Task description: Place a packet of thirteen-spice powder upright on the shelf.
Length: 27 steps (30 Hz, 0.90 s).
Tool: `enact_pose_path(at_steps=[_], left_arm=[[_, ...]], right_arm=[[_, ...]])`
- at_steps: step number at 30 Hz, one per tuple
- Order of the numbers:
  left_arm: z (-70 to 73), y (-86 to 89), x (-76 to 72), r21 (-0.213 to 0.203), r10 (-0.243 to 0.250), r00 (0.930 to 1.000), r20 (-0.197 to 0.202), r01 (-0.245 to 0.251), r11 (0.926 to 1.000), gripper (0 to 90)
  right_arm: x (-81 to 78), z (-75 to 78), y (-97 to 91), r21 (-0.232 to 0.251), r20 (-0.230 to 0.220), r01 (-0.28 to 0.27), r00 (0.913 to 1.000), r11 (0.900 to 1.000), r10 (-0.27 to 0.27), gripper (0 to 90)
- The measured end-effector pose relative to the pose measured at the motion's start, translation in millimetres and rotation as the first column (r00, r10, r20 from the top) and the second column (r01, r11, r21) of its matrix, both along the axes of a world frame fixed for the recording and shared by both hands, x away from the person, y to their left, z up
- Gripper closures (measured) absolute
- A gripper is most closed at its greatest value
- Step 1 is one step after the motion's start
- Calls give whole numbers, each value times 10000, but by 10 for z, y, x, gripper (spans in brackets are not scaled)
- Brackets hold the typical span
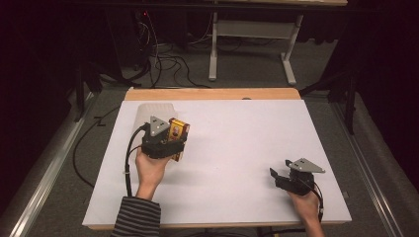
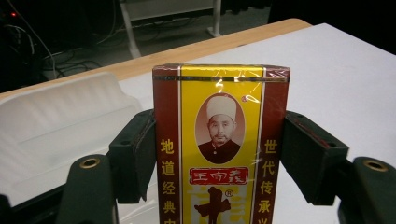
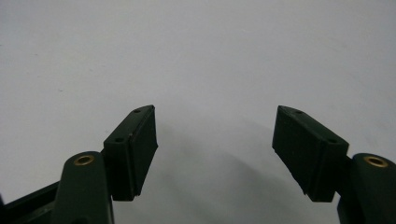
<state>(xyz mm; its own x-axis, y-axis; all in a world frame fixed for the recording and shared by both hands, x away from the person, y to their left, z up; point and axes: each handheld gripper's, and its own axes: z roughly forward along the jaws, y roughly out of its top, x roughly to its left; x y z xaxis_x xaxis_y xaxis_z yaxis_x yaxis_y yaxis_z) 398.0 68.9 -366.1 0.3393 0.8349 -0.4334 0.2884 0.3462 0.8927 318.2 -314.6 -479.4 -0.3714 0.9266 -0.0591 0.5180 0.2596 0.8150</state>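
A dark red and yellow box (image 2: 219,144) with a portrait and Chinese writing stands upright between the jaws of my left gripper (image 2: 217,161), which is shut on its two sides. In the high view the same box (image 1: 178,129) rides above the table's left half, held by the left gripper (image 1: 170,140). My right gripper (image 1: 279,170) hovers low over the white table (image 1: 237,148) near the front right. Its jaws stand wide apart around bare white surface, as the right gripper (image 3: 215,154) view shows.
A pale ribbed plastic container (image 1: 152,110) lies at the table's back left, just behind the held box; it appears as a white tray (image 2: 56,121) beyond the left jaw. A wooden table edge (image 1: 212,94) runs along the back. Cables (image 1: 163,59) and a desk frame (image 1: 252,44) are on the floor beyond.
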Motion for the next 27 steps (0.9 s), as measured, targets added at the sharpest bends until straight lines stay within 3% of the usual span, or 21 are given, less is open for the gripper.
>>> enact_pose_path(at_steps=[14, 23, 27], left_arm=[[-74, 234, 76, -57, 897, 9956, 268, -896, 9960, 327], [-165, 349, 153, -167, 1407, 9900, 113, -1405, 9899, 327], [-215, 373, 155, -28, 1543, 9880, 107, -1543, 9880, 327]], right_arm=[[-1, 0, 2, -20, 11, 8, 10000, 10000, -8, 308], [-1, 0, 1, -20, 15, 24, 10000, 10000, -24, 308], [-2, 1, 4, -48, -4, 31, 10000, 10000, -31, 308]])
